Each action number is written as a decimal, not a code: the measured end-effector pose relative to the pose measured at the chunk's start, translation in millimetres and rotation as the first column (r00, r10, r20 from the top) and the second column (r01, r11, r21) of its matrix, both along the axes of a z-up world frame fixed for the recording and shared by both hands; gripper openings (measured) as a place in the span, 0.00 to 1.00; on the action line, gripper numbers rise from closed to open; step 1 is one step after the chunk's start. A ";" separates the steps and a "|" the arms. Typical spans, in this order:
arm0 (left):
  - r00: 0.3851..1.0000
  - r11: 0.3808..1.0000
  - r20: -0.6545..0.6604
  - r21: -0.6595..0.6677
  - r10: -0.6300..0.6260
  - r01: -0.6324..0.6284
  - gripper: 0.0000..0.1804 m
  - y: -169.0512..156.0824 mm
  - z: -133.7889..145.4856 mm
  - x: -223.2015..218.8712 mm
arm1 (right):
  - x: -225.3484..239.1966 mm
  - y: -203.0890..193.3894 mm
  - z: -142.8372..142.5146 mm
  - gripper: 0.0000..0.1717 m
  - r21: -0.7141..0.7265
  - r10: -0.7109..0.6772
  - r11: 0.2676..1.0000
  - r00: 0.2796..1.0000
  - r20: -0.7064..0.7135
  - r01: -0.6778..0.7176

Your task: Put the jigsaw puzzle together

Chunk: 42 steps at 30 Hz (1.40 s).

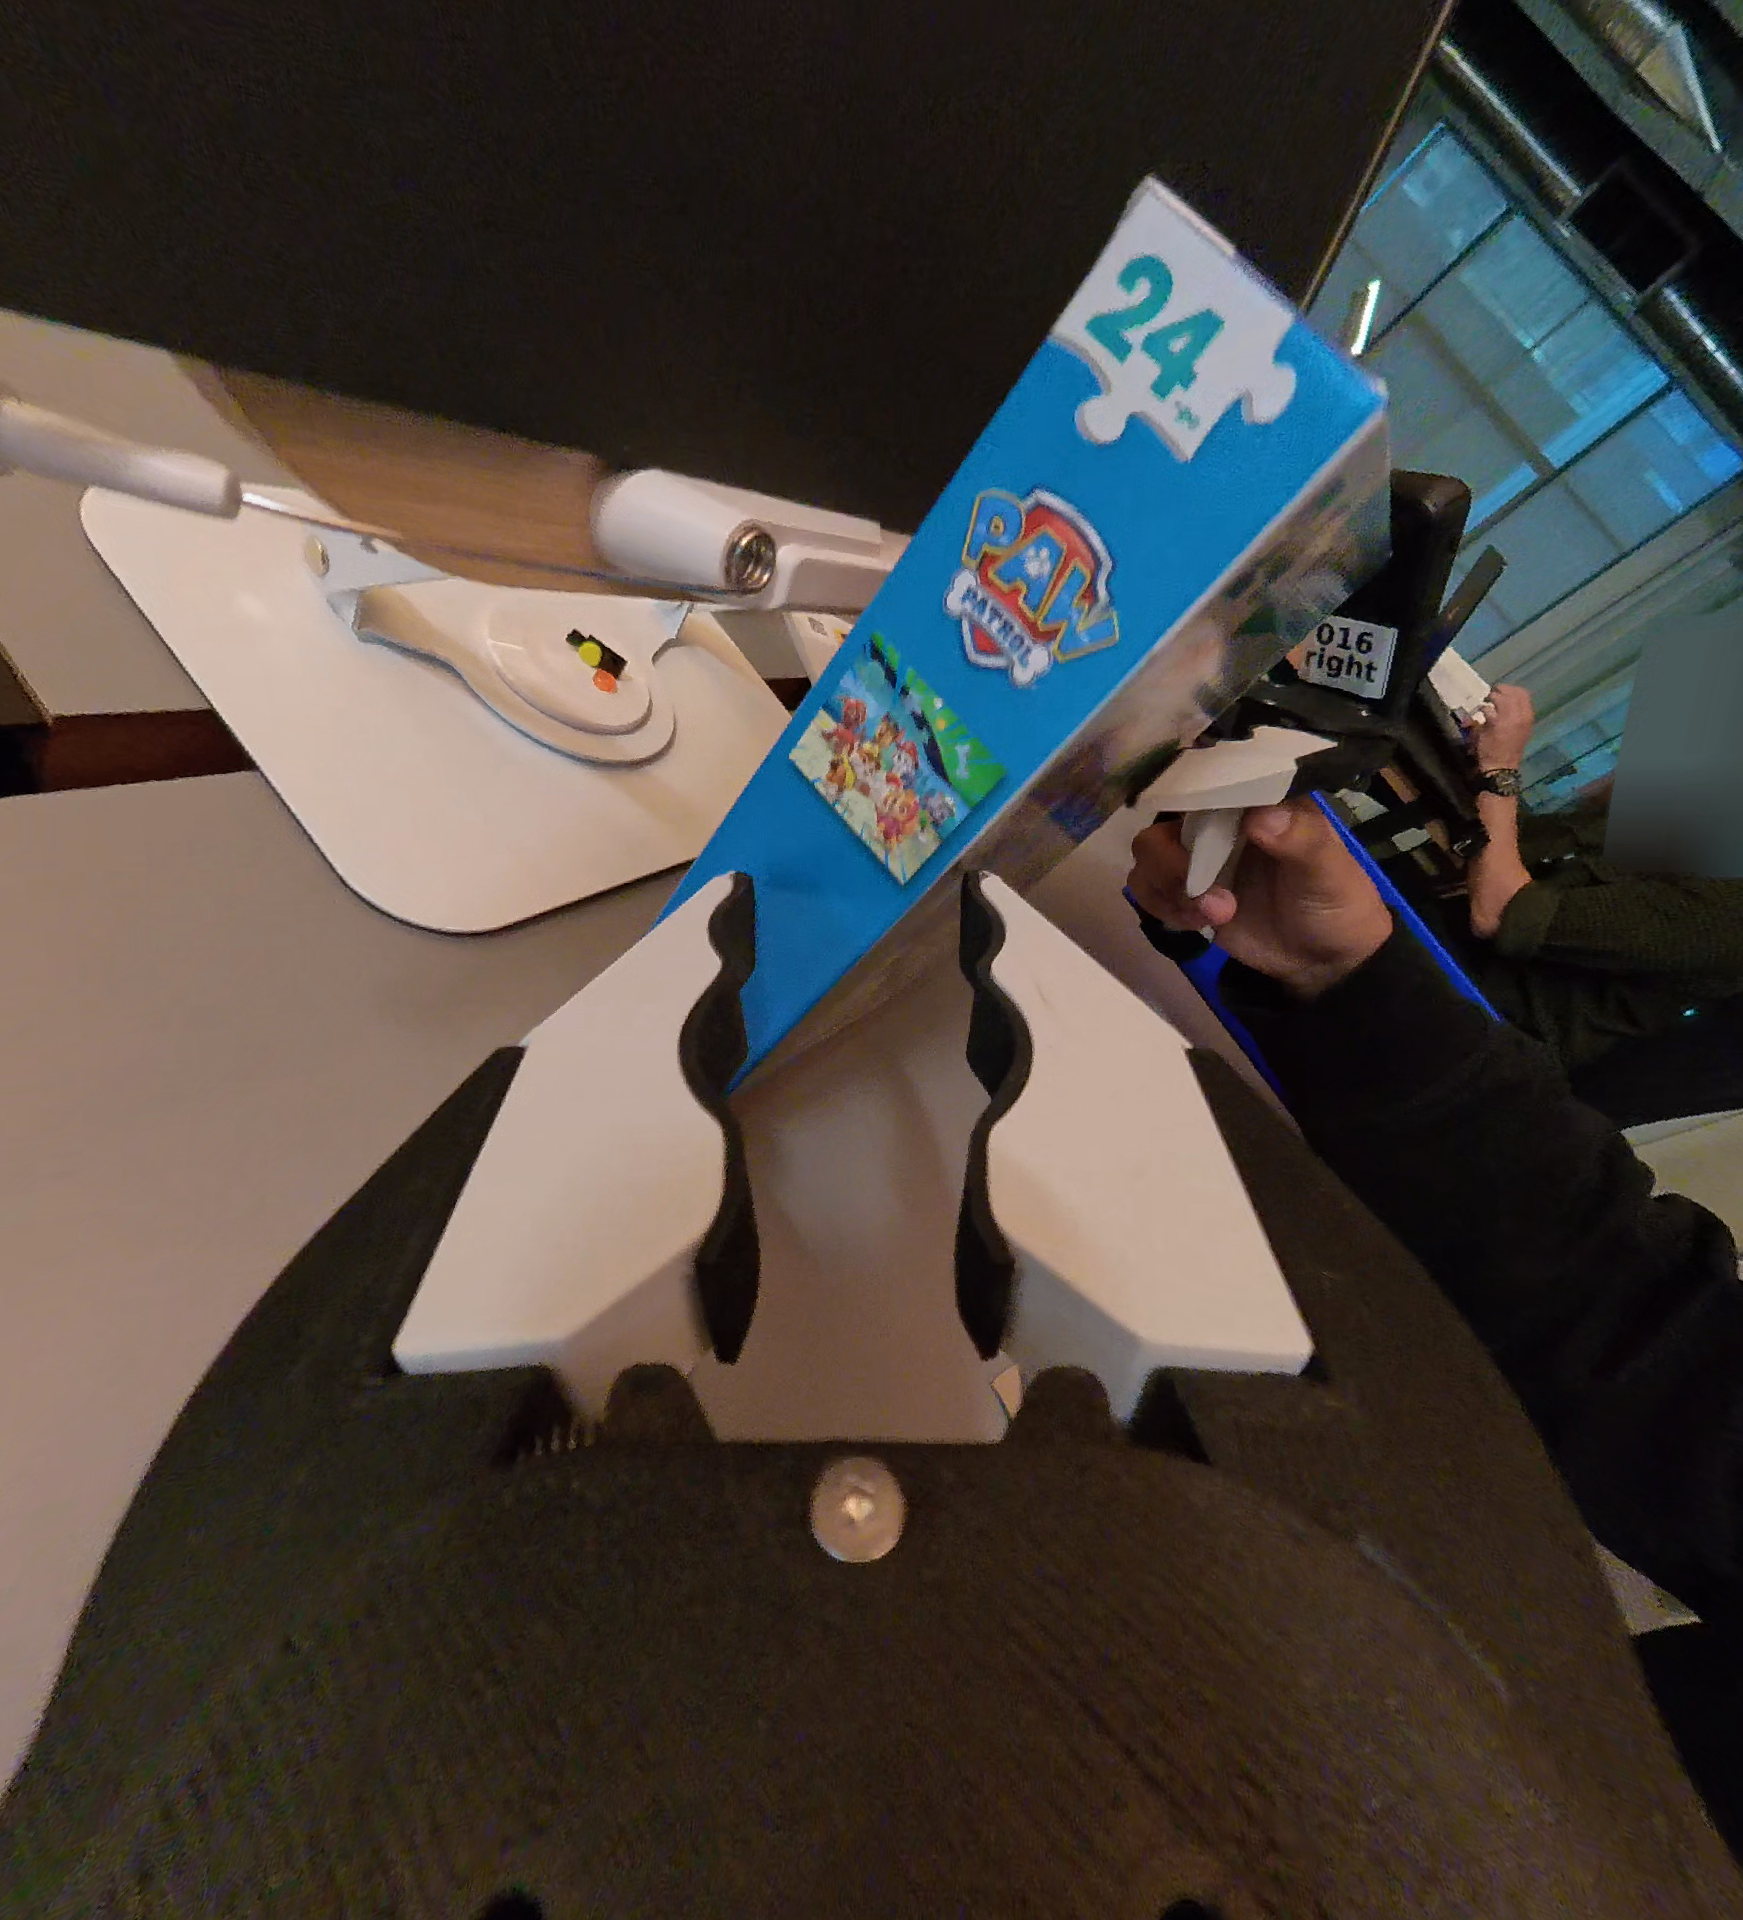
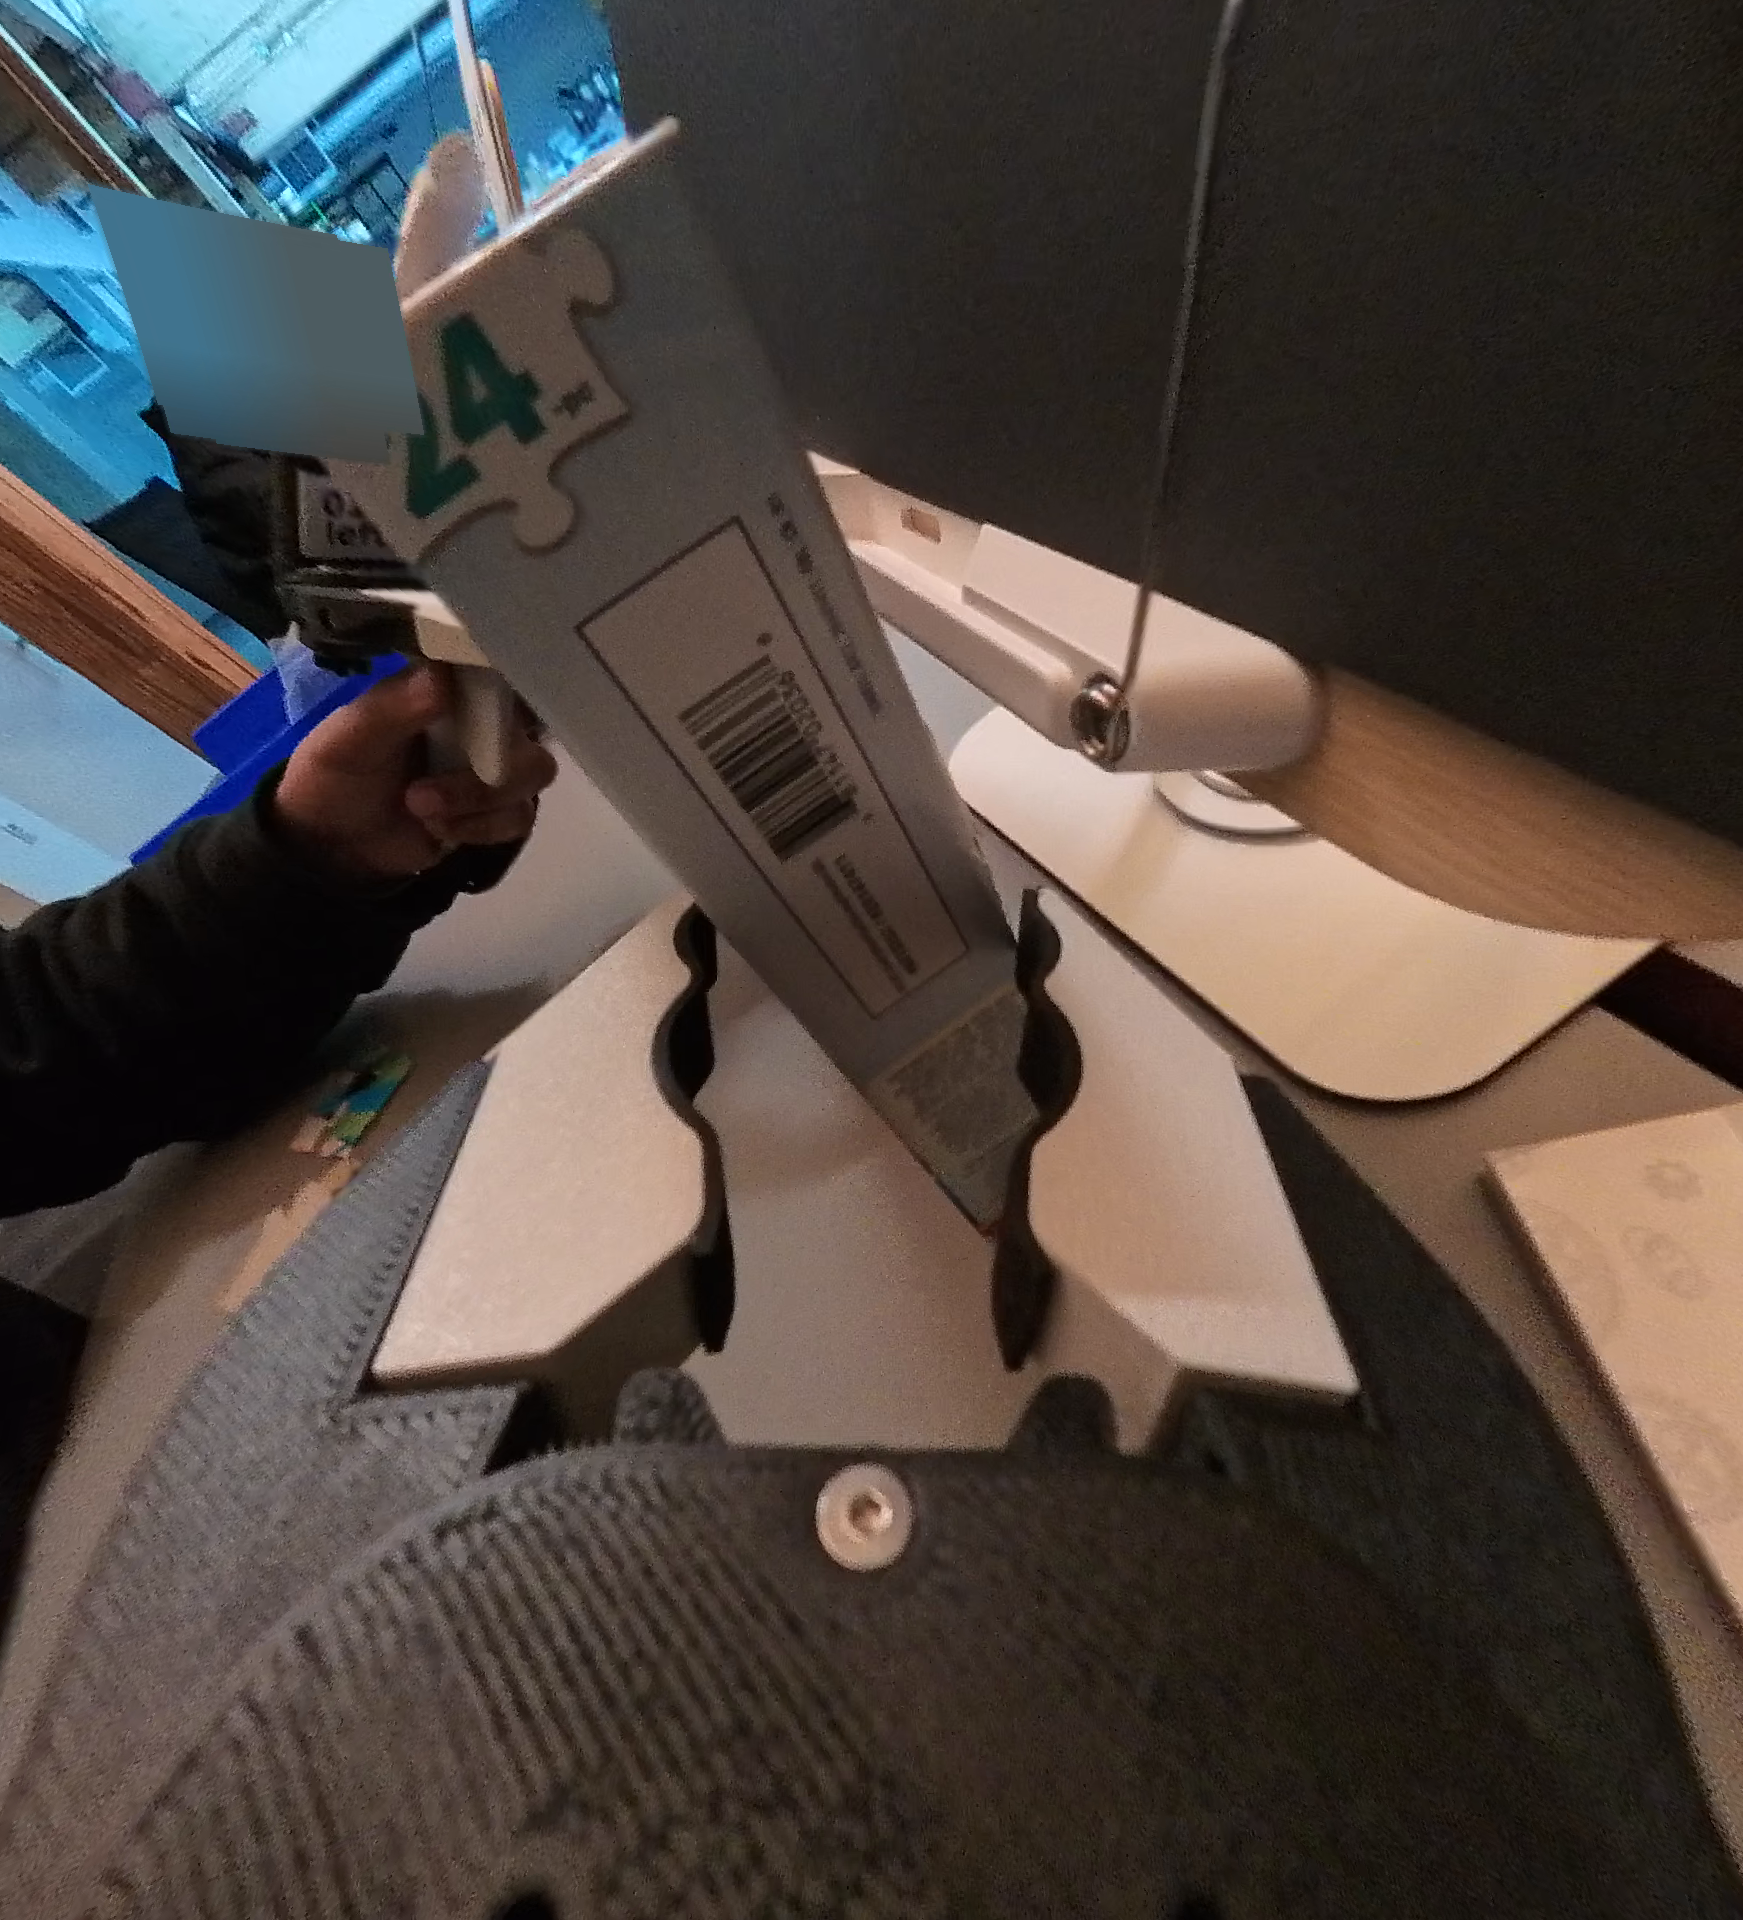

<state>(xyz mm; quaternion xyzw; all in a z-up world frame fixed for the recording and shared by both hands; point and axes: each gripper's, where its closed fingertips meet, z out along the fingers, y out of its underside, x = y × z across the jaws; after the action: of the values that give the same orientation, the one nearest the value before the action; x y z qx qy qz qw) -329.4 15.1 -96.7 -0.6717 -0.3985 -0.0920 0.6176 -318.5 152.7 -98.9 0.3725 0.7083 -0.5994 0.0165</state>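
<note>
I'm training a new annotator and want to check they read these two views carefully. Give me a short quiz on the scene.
1. True or false: the puzzle box lies flat on the table.
2. In the left wrist view, the broad face of the box is mainly: A red, B blue, C yellow.
3. Fill in: in the right wrist view, the grey side of the box bears a black ___.

Key
1. False: it is up off the table and tilted.
2. B
3. barcode
</note>
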 end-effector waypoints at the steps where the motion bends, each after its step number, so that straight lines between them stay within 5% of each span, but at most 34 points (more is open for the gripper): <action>1: 1.000 1.000 0.015 0.009 -0.008 0.008 0.19 0.6 -0.5 0.6 | 1.0 -0.9 1.4 0.33 -0.022 0.005 1.000 1.000 0.025 -0.004; 13: 1.000 1.000 0.012 0.001 0.012 -0.012 0.32 -2.2 -0.3 -7.7 | -3.1 14.0 13.7 0.36 -0.076 -0.077 0.994 0.997 0.029 0.079; 20: 0.999 0.999 -0.012 -0.020 0.041 -0.042 0.34 -5.8 6.2 -7.5 | 11.2 29.3 4.9 0.40 0.042 -0.148 0.988 0.988 0.046 0.146; 24: 0.988 0.992 -0.092 0.001 0.124 -0.124 0.35 -20.9 26.5 2.5 | 35.8 38.4 24.0 0.42 0.079 -0.213 0.975 0.977 0.025 0.210; 28: 0.972 0.987 -0.175 -0.009 0.155 -0.159 0.38 -44.7 48.7 45.2 | 89.5 34.6 45.5 0.43 0.136 -0.210 0.966 0.975 -0.077 0.219; 32: 0.977 0.988 -0.170 -0.056 0.130 -0.141 0.38 -60.2 41.3 113.8 | 149.0 29.0 46.5 0.43 0.224 -0.225 0.937 0.954 -0.196 0.267; 37: 0.995 0.998 -0.086 0.026 0.058 -0.056 0.41 -42.7 11.5 199.4 | 202.5 15.4 35.3 0.39 0.230 -0.278 0.903 0.901 -0.332 0.363; 42: 0.978 0.977 -0.037 0.048 -0.206 0.207 0.45 -1.9 -9.3 275.8 | 237.9 -33.6 18.8 0.35 0.033 -0.283 0.944 0.855 -0.434 0.329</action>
<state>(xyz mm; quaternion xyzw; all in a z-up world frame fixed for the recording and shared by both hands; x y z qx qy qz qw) -53.6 13.3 -106.0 -0.6946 -0.3141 -0.1552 0.6283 -80.5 119.1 -80.1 0.3419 0.6573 -0.6221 -0.2530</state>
